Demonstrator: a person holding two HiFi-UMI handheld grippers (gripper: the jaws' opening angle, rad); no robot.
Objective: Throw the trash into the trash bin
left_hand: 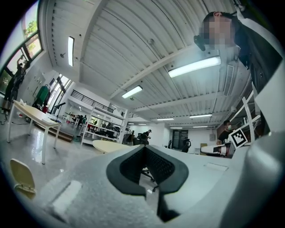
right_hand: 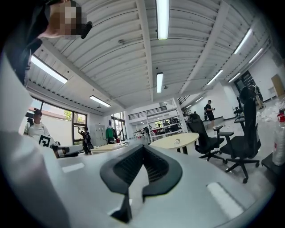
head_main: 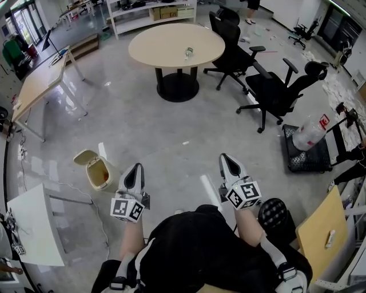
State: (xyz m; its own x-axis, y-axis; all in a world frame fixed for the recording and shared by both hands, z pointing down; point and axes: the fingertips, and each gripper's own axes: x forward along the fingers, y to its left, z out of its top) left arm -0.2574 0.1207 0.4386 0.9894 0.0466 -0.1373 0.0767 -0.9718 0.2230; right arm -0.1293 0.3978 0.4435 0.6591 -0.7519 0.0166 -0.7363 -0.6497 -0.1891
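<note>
jaws: left gripper (head_main: 136,168), right gripper (head_main: 225,158) both closed, empty | small crumpled clear trash (head_main: 188,53) on round beige worktop (head_main: 154,48), far ahead | beige open-lidded bin (head_main: 98,170) on floor near left gripper | risk — unopened jaws may shove trash off the edge

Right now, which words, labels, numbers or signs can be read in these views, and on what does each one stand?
No text here can be read.
Bottle, red label: too small to read.
Boxes on the far shelf: print too small to read.
Left cube and right cube: black-and-white square patterns only, no letters or numbers.
</note>
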